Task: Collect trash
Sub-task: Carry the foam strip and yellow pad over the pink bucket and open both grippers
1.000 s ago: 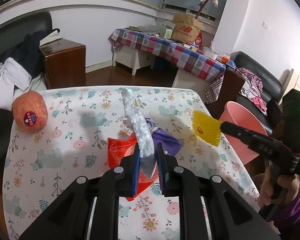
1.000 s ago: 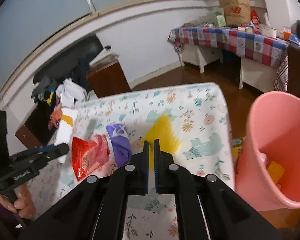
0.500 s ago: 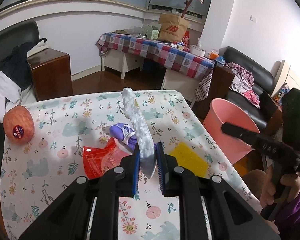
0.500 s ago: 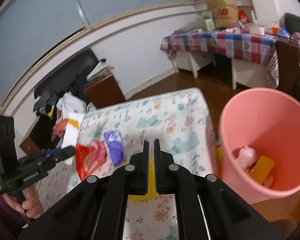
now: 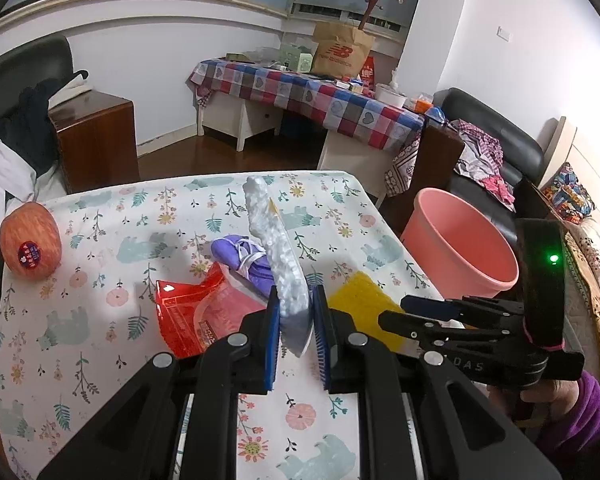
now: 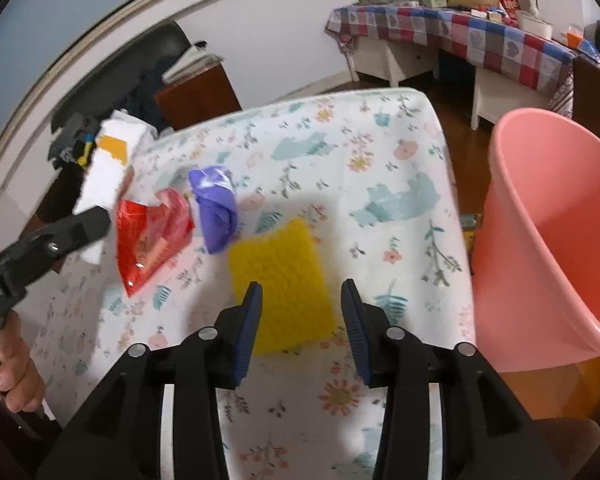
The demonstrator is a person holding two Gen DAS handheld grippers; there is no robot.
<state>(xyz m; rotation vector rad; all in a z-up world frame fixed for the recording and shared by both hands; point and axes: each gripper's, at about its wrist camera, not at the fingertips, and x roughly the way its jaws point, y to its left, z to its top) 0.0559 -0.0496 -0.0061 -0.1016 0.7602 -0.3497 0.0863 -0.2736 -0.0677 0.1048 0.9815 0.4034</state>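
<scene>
Fingers of the right gripper (image 6: pixel 300 316) are spread wide over the flat yellow sponge pad (image 6: pixel 282 280) low-centre on the floral counter (image 6: pixel 380 168), lining up a grab, while the left gripper (image 5: pixel 296 332) stays clenched on the white foam strip (image 5: pixel 276 248), presumably bound for the pink plastic bin (image 6: pixel 548 240) at right.

Left gripper (image 5: pixel 295 322) clamped, right gripper (image 6: pixel 301 312) agape.

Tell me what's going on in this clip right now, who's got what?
A person is clearing trash off a floral-cloth table with two handheld grippers. The left gripper is shut on a white foam strip, held up over the table. The right gripper is open, its jaws either side of the near end of a yellow sponge lying flat on the cloth. A red wrapper and a purple wad lie on the table. The pink bin stands at the table's right edge.
</scene>
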